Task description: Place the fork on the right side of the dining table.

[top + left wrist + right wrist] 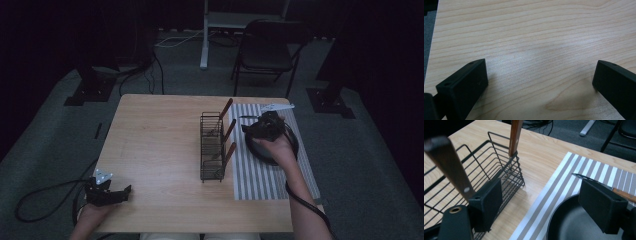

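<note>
Wooden table [160,150], striped placemat [260,180], wire rack [212,147]

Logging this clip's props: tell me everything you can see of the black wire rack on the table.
The wire rack is a narrow, open-topped basket of thin black metal rods, standing upright near the middle of the wooden table, its long side running away from the person. It sits just left of the striped placemat. Three utensils with reddish-brown wooden handles stand in it, leaning out over its right side toward the mat. In the right gripper view the rack is close by the open right claw, which does not hold it.
</note>
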Demonstrator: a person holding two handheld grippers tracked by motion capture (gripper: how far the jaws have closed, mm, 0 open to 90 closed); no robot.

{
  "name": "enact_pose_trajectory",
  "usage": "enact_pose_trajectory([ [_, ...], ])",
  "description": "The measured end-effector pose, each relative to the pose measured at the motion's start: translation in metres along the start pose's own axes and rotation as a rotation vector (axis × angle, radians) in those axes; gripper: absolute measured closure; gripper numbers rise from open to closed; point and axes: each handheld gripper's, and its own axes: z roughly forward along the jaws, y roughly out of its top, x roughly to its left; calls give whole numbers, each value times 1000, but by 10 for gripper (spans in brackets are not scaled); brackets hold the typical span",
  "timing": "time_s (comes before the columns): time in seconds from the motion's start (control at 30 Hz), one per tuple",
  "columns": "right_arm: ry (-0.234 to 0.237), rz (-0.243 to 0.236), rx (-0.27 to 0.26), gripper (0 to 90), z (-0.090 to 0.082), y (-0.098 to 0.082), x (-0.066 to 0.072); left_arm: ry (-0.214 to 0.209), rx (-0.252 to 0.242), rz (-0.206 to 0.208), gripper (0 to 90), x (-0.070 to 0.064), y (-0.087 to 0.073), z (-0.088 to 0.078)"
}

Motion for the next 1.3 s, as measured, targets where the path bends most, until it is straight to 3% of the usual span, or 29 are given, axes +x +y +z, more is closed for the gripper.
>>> enact_pose_trajectory([
  [0.43,4,18,-4,215,13,27,-3,0,0,0,0,0,0,0],
  [0.97,50,27,11,231,37,62,11,0,-1,-1,0,0,0,0],
  [1.1,71,42,13,283,44,65,12,0,0,0,0,0,0,0],
  [1.3,47,62,41,338,56,71,14,0,-1,-1,0,0,0,0],
])
